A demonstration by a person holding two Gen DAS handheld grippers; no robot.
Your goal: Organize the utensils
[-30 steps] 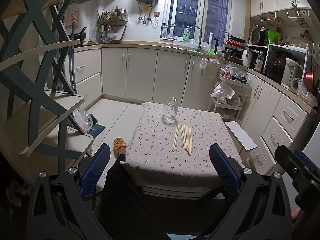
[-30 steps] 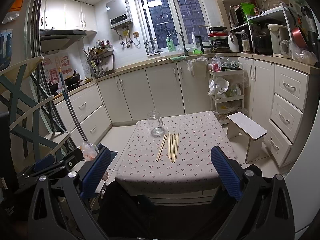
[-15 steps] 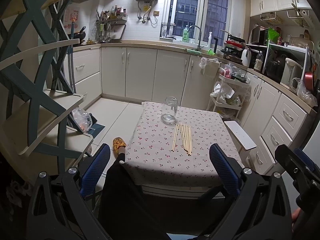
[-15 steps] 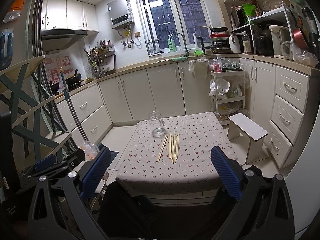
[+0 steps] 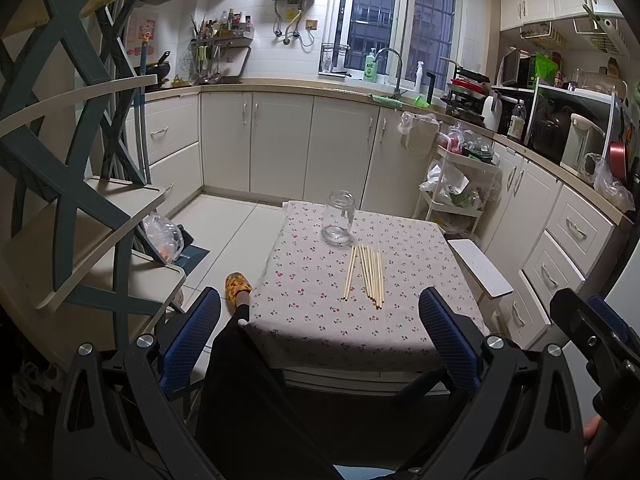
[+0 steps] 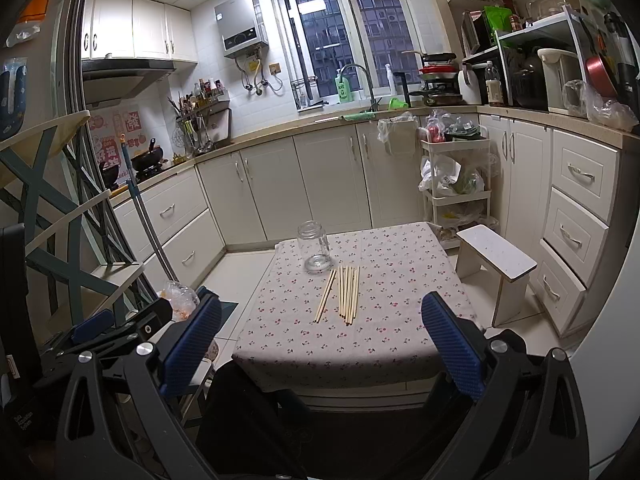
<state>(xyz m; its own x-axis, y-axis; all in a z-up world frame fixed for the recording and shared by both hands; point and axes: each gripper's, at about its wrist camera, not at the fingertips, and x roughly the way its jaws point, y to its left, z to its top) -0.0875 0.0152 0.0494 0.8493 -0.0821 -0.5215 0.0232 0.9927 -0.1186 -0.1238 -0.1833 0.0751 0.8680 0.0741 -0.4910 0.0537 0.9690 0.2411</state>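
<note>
Chopsticks (image 5: pixel 367 274) lie side by side, long axes running six to twelve o'clock toward the jar (image 5: pixel 339 218); left gripper (image 5: pixel 320 336) and right gripper (image 6: pixel 322 342) both gape empty.

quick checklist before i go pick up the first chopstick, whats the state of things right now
1. Jar upright with its mouth open, no lid: ok.
2. Jar empty, room for everything: ok.
3. Chopsticks lying flat on the tablecloth, none under the jar: ok.
4. Chopsticks spaced for a single pick: not ok. One lies apart on the left, the rest are bunched side by side.
5. Left tool open and empty: ok.
6. Right tool open and empty: ok, though both are held back from the table's near edge, well short of the chopsticks.
</note>
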